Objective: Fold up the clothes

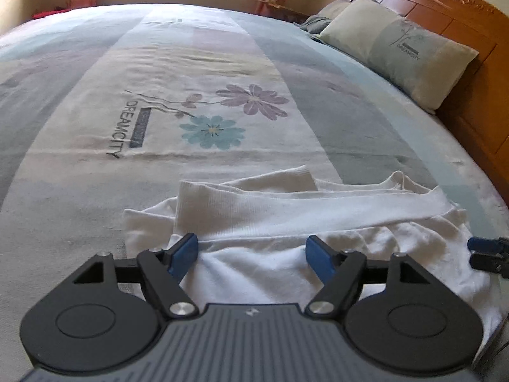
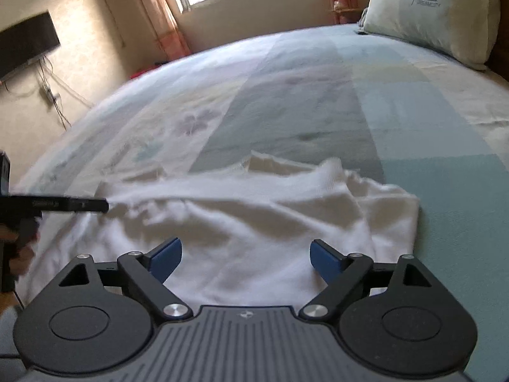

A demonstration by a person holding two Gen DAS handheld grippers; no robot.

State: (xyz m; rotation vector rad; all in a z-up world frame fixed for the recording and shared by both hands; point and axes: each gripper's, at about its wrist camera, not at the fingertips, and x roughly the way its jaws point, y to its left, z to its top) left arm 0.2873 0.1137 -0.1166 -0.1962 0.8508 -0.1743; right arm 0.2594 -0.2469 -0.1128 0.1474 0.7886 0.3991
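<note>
Through the left wrist view I have my left gripper [image 1: 252,256] spread wide, empty, just above the near edge of the white garment [image 1: 286,216], which lies rumpled on the bed [image 1: 79,191] with a sleeve folded across it. Through the right wrist view, blurred, my right gripper [image 2: 245,259] also stands apart and empty over the same white garment [image 2: 270,222], with the pillow [image 2: 439,12] well beyond.

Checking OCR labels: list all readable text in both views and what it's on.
"DREAMCITY": floral striped bedsheet.
"DREAMCITY": grey-green pillow, left wrist view.
Dark bar beside the sheet's lettering: unreadable.
Pillow print, right wrist view: too blurred.
White lettering on left gripper: too small.
</note>
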